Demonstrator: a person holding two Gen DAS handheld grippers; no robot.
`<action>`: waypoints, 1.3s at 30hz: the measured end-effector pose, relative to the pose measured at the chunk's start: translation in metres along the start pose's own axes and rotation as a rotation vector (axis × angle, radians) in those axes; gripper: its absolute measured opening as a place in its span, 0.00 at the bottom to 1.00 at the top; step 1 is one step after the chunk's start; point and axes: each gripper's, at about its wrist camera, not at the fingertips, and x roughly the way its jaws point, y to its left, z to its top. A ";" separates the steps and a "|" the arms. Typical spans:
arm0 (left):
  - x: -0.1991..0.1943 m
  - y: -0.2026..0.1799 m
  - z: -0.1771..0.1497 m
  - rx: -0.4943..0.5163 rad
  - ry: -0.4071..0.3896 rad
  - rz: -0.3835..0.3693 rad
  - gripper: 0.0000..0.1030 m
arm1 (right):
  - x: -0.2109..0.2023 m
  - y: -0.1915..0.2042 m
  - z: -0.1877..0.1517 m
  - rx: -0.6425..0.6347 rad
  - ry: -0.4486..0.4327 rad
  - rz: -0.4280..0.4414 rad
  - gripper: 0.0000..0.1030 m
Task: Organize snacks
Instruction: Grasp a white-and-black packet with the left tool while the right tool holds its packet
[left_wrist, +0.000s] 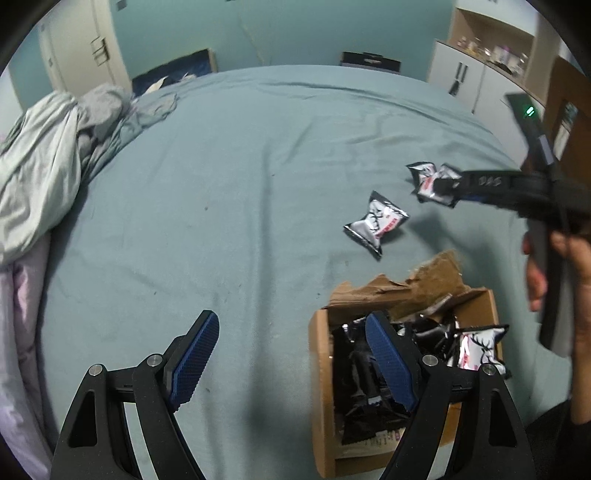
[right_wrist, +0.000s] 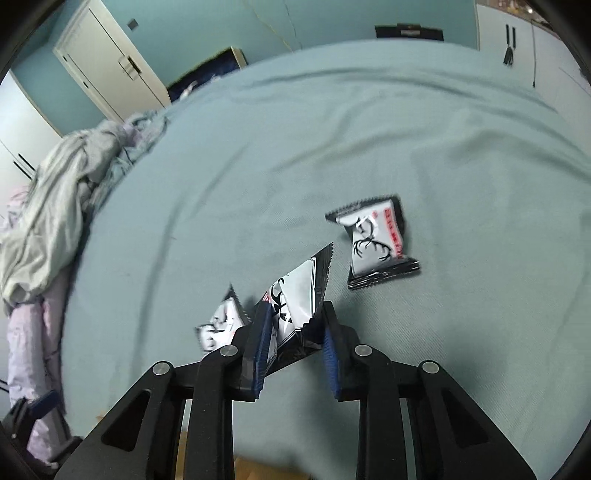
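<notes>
A teal bed sheet (left_wrist: 240, 177) fills both views. One torn cardboard box (left_wrist: 321, 387), lower right in the left wrist view, holds several packets. The right wrist view shows three loose snack packets: one lies right of centre (right_wrist: 375, 243), one lower centre (right_wrist: 219, 321), one (right_wrist: 295, 310) clamped in the right gripper (right_wrist: 293, 354). The left gripper (left_wrist: 291, 358) hovers, jaws wide apart.

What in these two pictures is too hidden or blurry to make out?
- Left wrist view: how many packets fill the cardboard box; the left gripper finger covers them.
- Right wrist view: a blurred packet behind the right gripper.
- Both views: red packet lettering is too small.
</notes>
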 end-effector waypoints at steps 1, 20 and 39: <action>-0.001 -0.004 0.001 0.020 0.001 -0.001 0.80 | -0.012 0.000 -0.004 0.006 -0.011 -0.020 0.23; 0.062 -0.078 0.085 0.169 0.174 -0.059 0.99 | -0.121 -0.052 -0.112 0.256 -0.058 -0.067 0.23; 0.181 -0.084 0.122 -0.070 0.478 -0.136 0.73 | -0.060 -0.069 -0.068 0.304 0.061 -0.005 0.23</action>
